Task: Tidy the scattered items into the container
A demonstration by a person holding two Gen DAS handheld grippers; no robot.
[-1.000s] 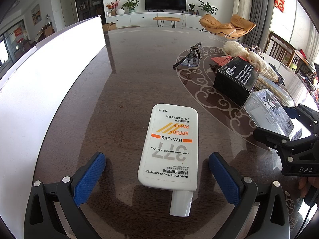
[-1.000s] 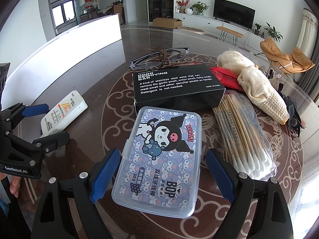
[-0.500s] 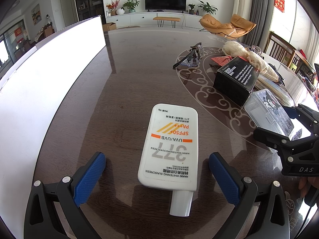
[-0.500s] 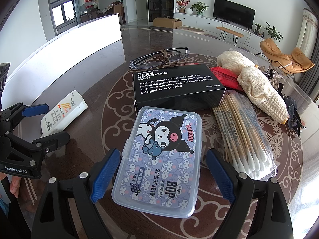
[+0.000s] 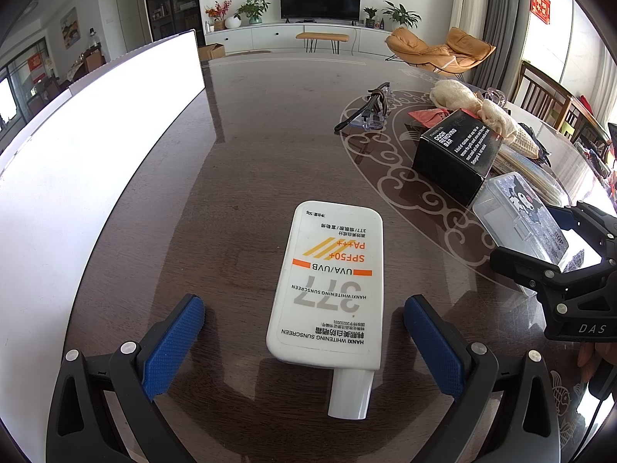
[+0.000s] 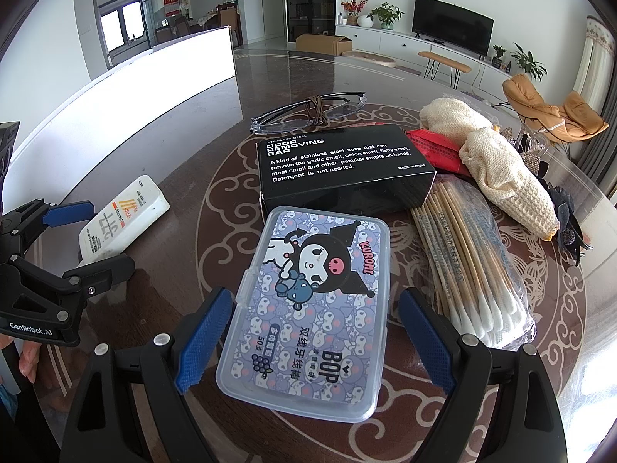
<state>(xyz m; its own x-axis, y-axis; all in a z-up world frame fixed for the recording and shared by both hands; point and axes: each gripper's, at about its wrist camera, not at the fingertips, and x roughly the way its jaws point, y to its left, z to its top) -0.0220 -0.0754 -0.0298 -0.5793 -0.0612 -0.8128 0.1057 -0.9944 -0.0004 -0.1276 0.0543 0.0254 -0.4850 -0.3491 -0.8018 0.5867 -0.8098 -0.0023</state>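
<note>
Seen from the left wrist, the left gripper (image 5: 304, 341) hovers with its blue, ribbed pads spread wide on either side of a flat white sunscreen tube (image 5: 329, 281), which lies cap toward the camera on the glossy dark brown table (image 5: 239, 162); neither pad touches it. Its label reads "HANXI WHITENING SUNSCREEN", "377", "UVA/UVB" and "SPF50+ PA+++". A long white container wall (image 5: 92, 146) borders the table on the left, and only this view shows the right gripper's black frame marked "DAS". From the right wrist, the right gripper (image 6: 314, 332) is likewise spread, its pads flanking but not gripping a clear plastic floss-pick box (image 6: 312, 289) printed with a cartoon figure, "KUROMI" and "BOP". Just behind it sits a black carton (image 6: 343, 162) lettered "ODOR REMOVING BAR". Here alone the clutter is plain: a clear bag of wooden cotton swabs (image 6: 474, 270) to the right, two cream knitted pouches (image 6: 501, 169), a red packet (image 6: 435, 146), and clear-framed glasses (image 6: 308, 114) beyond the carton. The left gripper's frame reads "GenRobot.AI".
</note>
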